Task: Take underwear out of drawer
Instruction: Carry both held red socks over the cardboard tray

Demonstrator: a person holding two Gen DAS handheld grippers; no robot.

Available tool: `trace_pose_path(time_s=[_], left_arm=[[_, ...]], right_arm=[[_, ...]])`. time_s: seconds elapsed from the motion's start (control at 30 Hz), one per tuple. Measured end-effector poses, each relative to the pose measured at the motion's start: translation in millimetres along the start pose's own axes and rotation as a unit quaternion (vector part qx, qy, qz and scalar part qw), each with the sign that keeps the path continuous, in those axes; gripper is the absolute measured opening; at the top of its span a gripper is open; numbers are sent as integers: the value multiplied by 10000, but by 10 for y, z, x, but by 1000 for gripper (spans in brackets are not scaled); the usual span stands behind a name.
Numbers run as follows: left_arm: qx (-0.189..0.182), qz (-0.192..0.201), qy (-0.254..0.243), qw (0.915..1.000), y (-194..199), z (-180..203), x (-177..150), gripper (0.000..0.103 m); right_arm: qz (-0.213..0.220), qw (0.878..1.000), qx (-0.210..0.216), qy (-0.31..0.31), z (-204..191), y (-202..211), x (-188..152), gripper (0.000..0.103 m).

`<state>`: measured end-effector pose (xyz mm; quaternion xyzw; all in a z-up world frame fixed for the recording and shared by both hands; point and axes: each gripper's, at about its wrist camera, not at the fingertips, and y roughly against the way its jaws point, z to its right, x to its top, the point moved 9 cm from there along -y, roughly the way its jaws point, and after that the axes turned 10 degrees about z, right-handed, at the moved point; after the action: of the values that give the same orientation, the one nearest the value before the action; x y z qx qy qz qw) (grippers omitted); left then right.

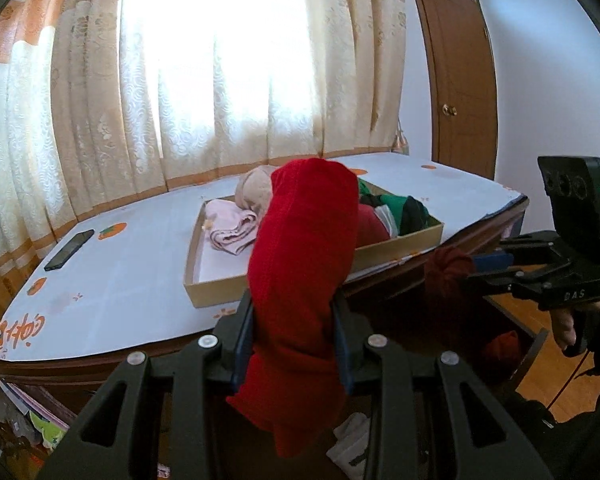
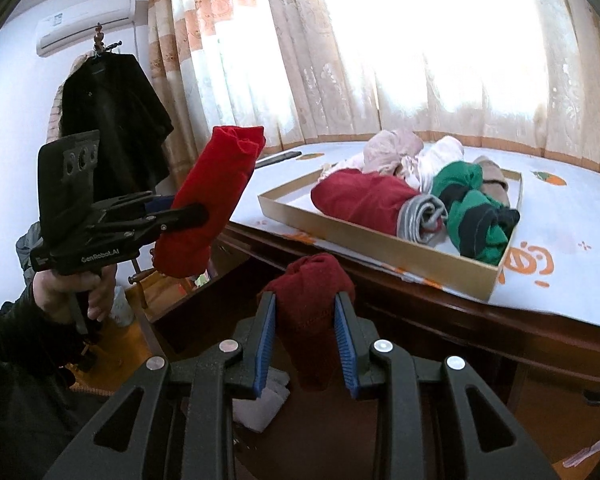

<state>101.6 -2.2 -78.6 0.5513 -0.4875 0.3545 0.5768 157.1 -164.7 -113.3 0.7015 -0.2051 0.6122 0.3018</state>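
Left gripper point(image 1: 296, 344) tilted upward clasping red roll point(image 1: 304, 248)

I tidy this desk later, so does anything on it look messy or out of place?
The rolled garments in the cardboard tray lie heaped at one end, some overlapping, with the other end bare. A dark phone lies loose on the tablecloth. Nothing looks spilled or damaged.

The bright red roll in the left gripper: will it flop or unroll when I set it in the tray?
The bright red roll stands stiffly above the left gripper, so it probably holds its shape. Its loose top edge may unroll. Being soft cloth, it should settle in the tray without rolling.
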Motion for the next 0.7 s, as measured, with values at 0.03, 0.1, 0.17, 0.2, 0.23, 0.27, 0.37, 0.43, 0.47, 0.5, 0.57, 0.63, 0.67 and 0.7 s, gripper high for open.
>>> trace_pose_path(time_s=[0.03,0.1,0.17,0.2,0.23,0.27,0.37,0.43,0.47,0.5,0.57,0.63,0.67,0.7], left_arm=[[0,13,7,10000,2,-4,12,33],[27,70,20,10000,12,-24,46,33],[43,104,25,9999,13,-47,83,33],[46,124,46,9999,14,-62,108,33],[47,133,54,9999,15,-72,124,33],[58,149,37,9999,12,-83,150,33],[110,200,-9,9997,9,-115,220,33],[144,234,-52,9996,6,-129,263,33],[157,246,-57,9996,11,-135,273,33],[164,266,-59,9995,10,-146,298,33],[188,310,-74,9993,16,-159,334,33],[202,334,-91,9992,18,-178,366,33],[204,349,-84,9991,15,-195,389,33],[204,354,-82,9991,8,-215,413,33]], right_arm=[[26,10000,2,17,-7,2,21,31],[49,10000,13,43,-18,-1,53,31],[70,9999,19,70,-28,-7,83,31],[87,9999,22,91,-34,-11,109,31],[99,9999,23,107,-39,-13,127,31],[113,9999,23,125,-43,-14,145,31],[172,9997,22,163,-45,-18,230,31],[219,9996,28,189,-52,-24,287,31],[241,9995,30,199,-54,-24,310,31],[265,9994,26,215,-54,-26,338,31],[304,9992,27,239,-62,-27,385,31],[340,9990,24,280,-73,-27,437,31],[351,9990,18,292,-74,-28,456,31],[366,9989,19,297,-71,-33,489,31]])
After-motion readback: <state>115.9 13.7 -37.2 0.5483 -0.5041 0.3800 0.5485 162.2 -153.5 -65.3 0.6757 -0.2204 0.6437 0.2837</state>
